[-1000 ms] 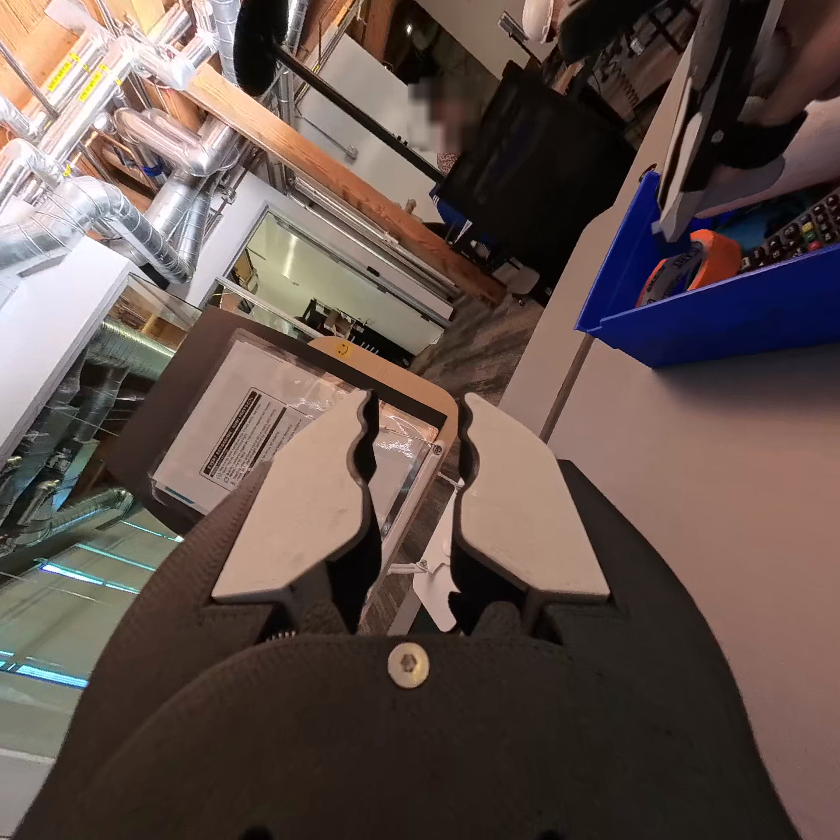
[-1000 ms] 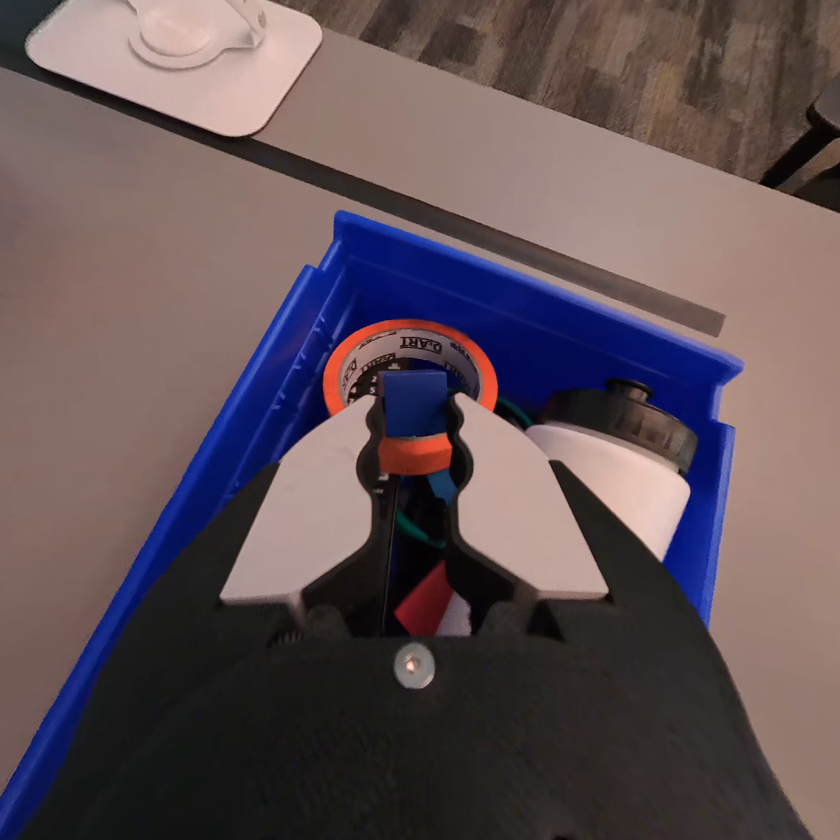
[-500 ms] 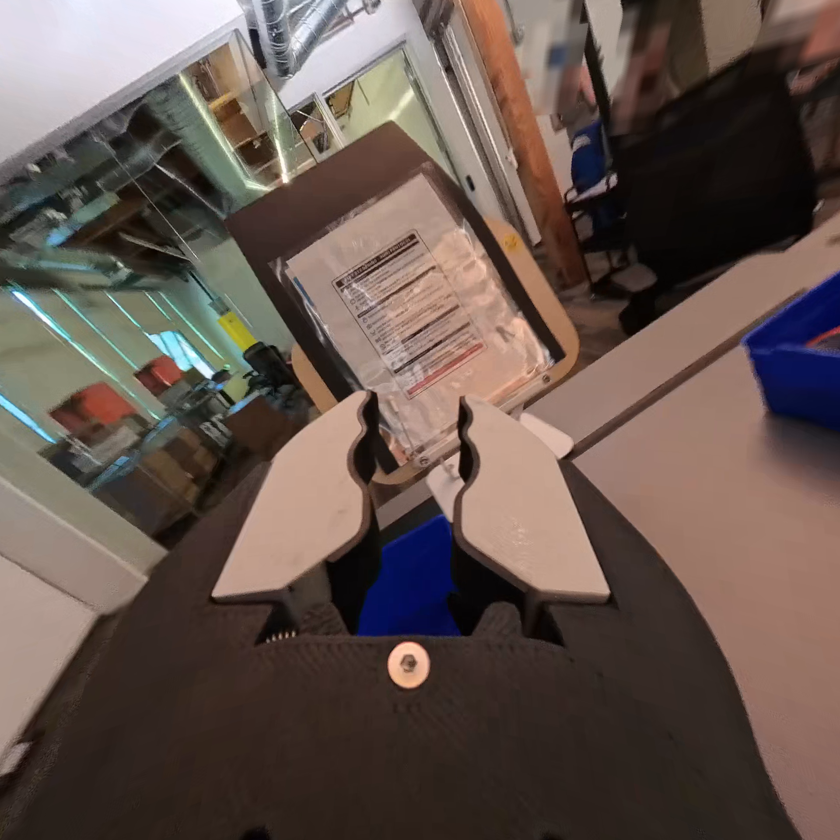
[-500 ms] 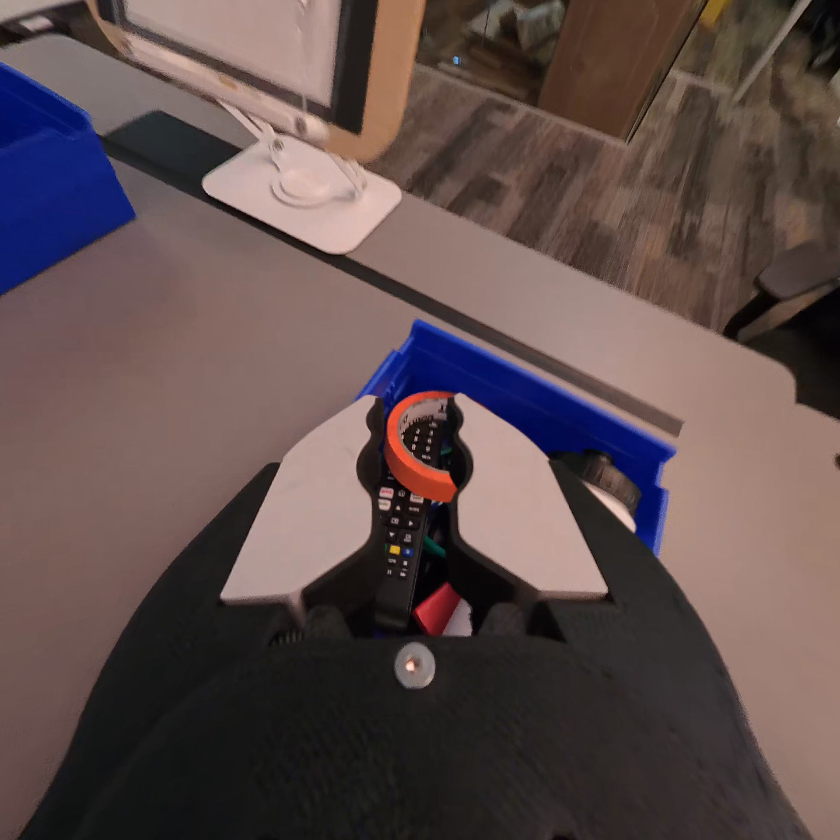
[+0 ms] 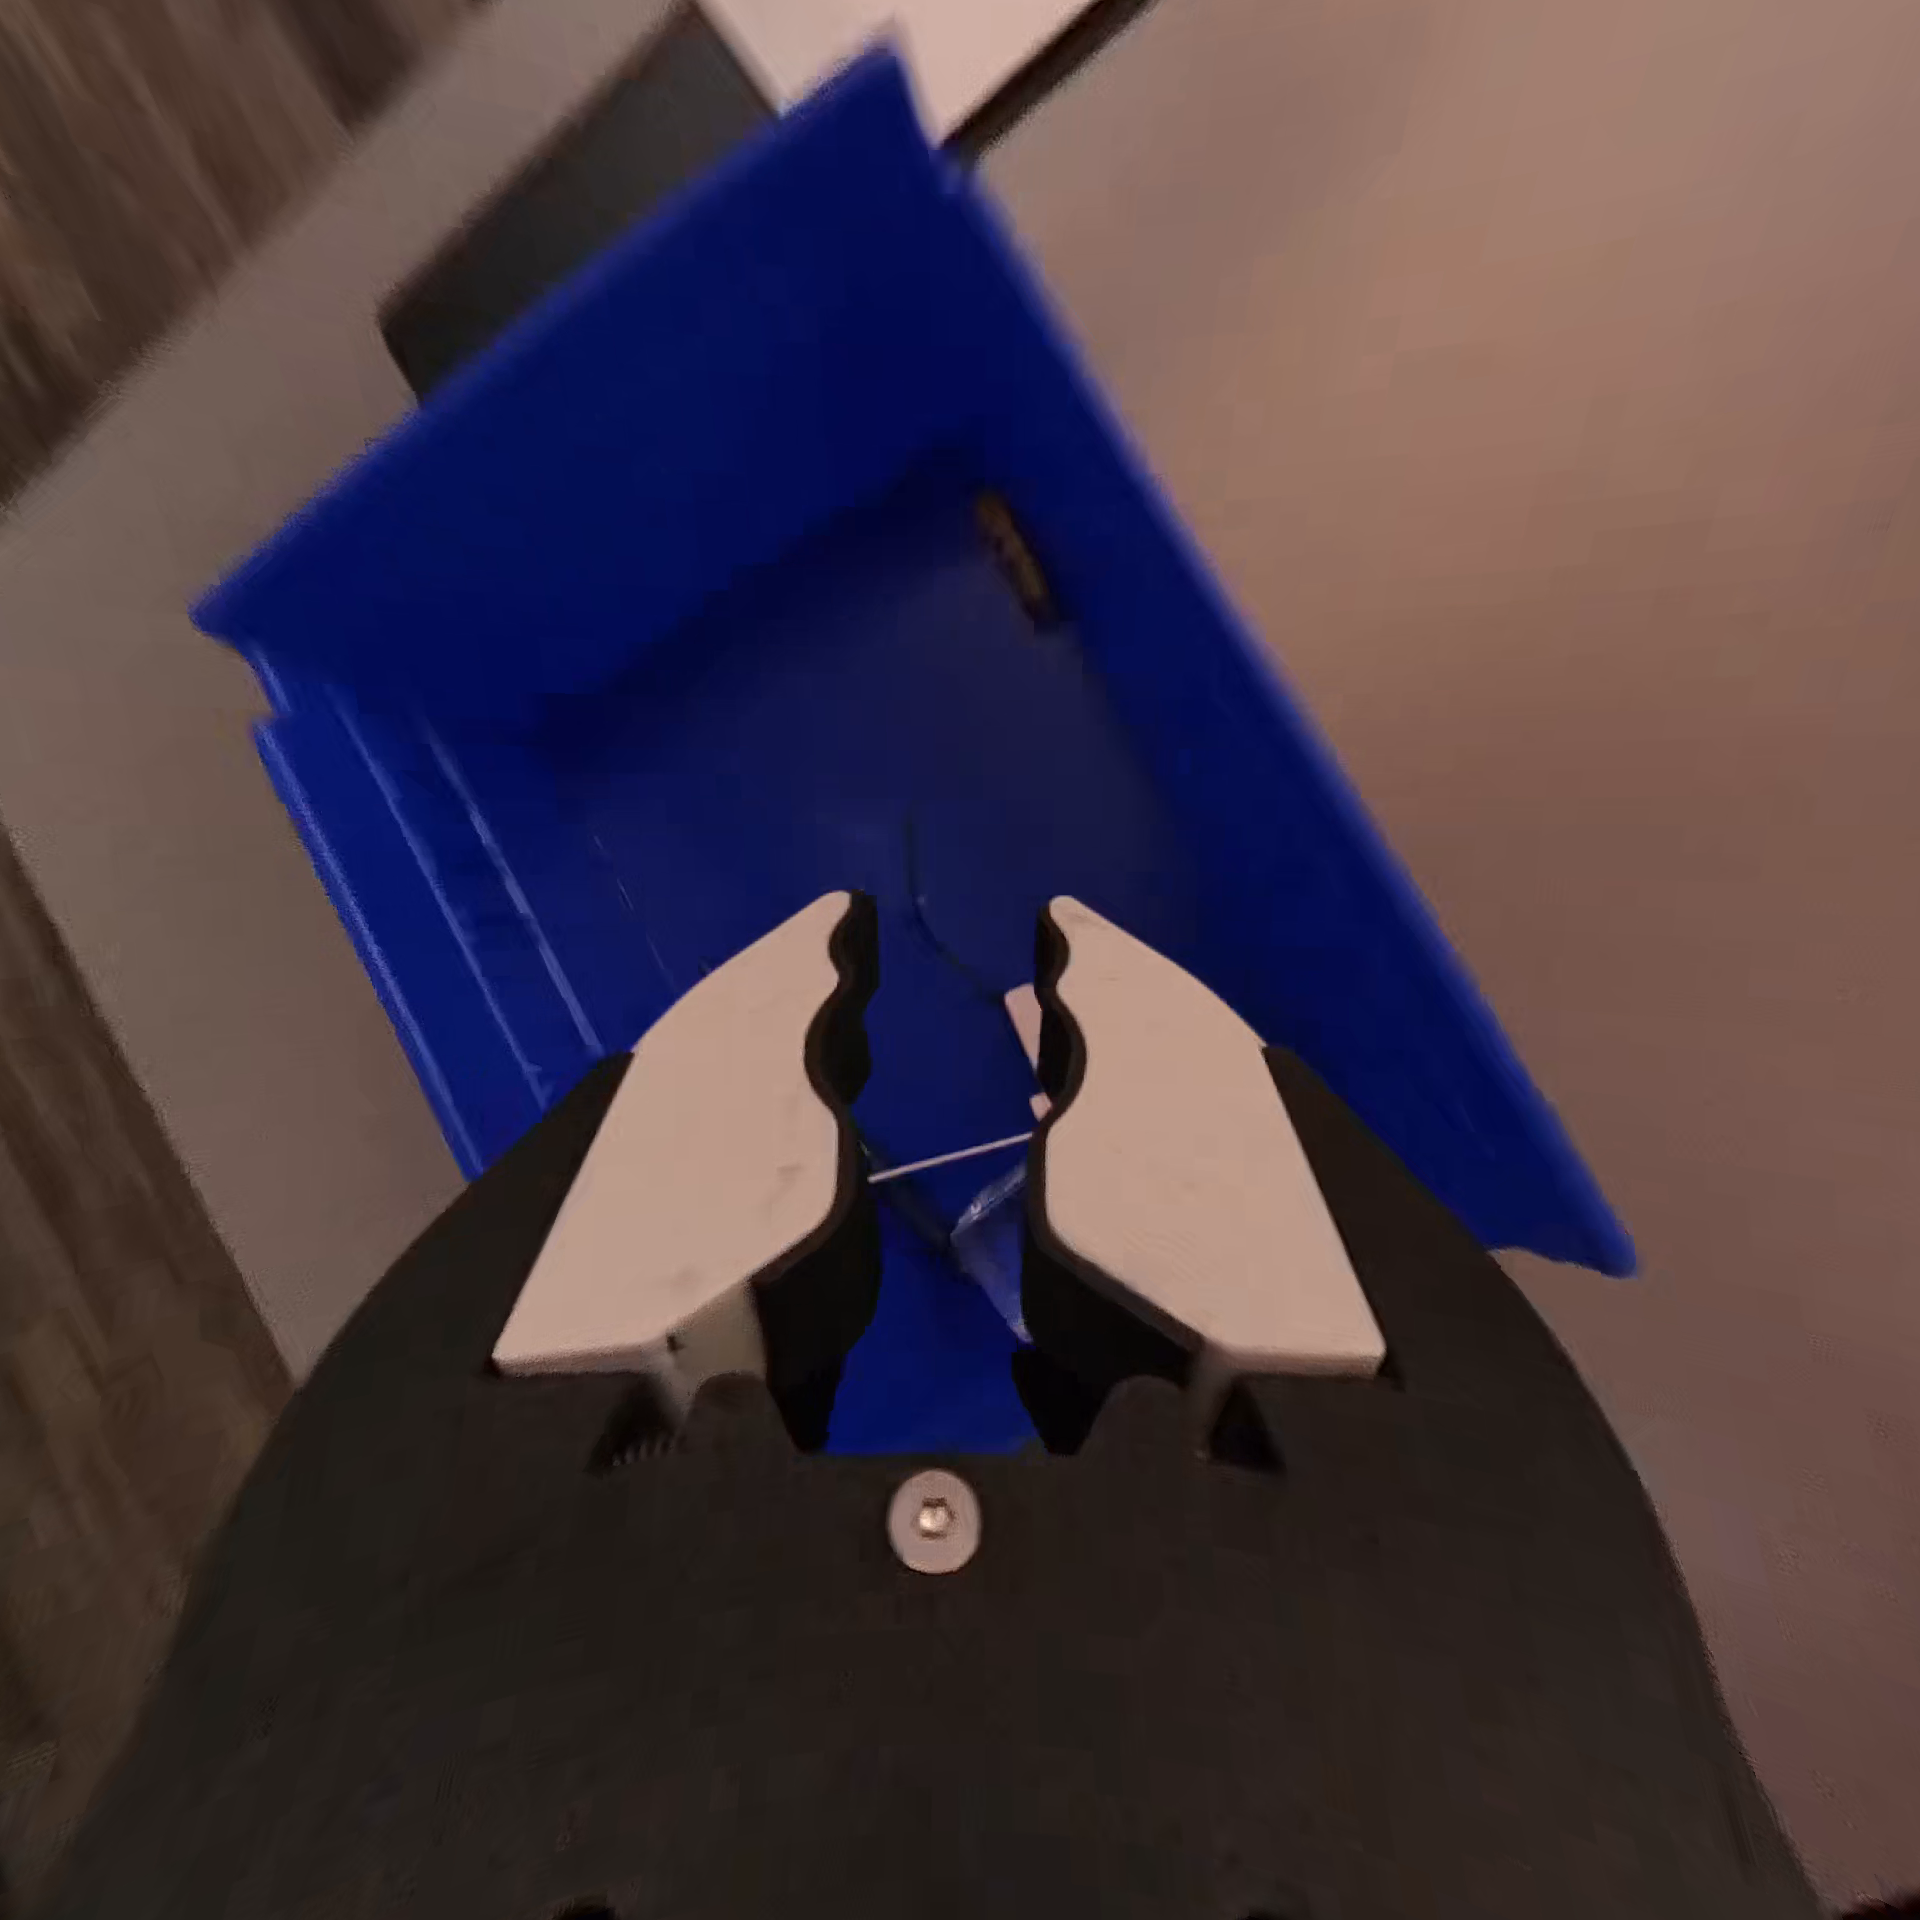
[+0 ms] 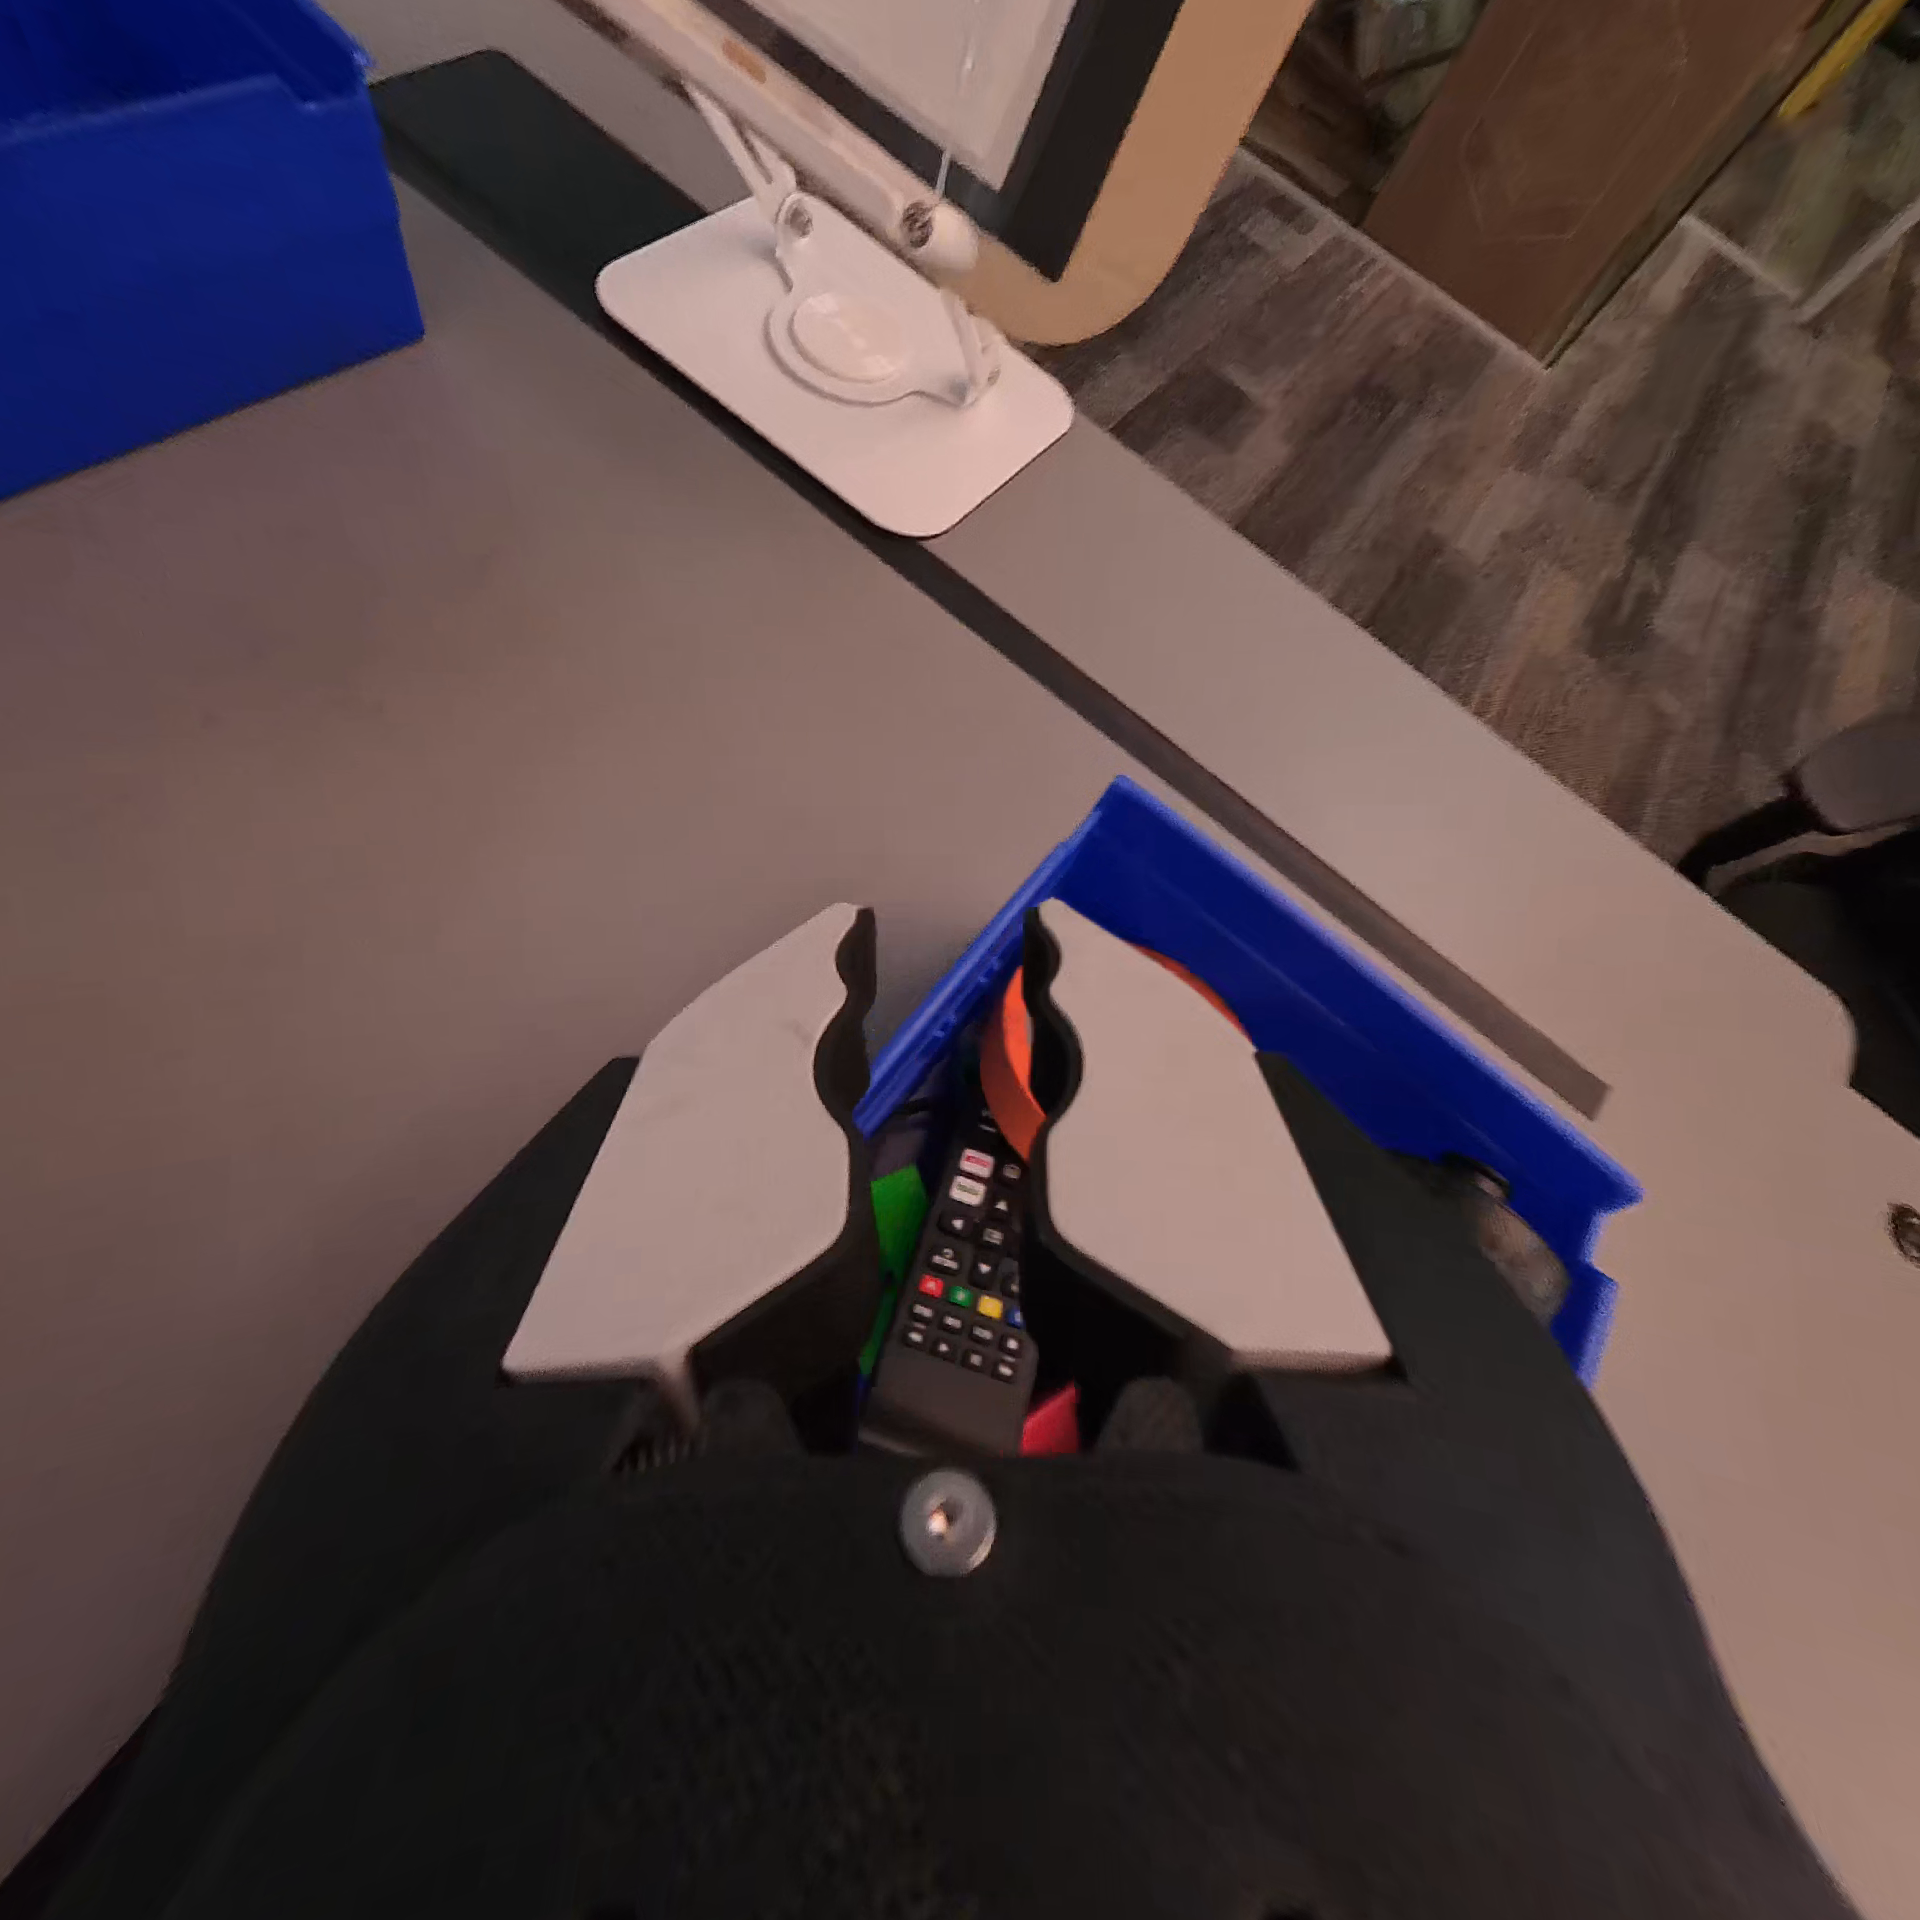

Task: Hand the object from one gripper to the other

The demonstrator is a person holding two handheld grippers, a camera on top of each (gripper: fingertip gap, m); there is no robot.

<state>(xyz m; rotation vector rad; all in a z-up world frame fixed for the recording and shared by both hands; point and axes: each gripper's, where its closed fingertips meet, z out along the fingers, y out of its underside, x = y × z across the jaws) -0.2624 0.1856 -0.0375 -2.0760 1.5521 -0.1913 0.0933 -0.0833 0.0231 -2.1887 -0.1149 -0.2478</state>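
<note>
Now the left tongs (image 5: 951, 920) point down into a blue bin (image 5: 665, 499).

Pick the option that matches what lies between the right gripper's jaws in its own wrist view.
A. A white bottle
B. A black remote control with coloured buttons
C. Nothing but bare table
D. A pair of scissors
B: in the right wrist view a black remote control lies in the blue bin, framed by the right gripper's open jaws.
</note>
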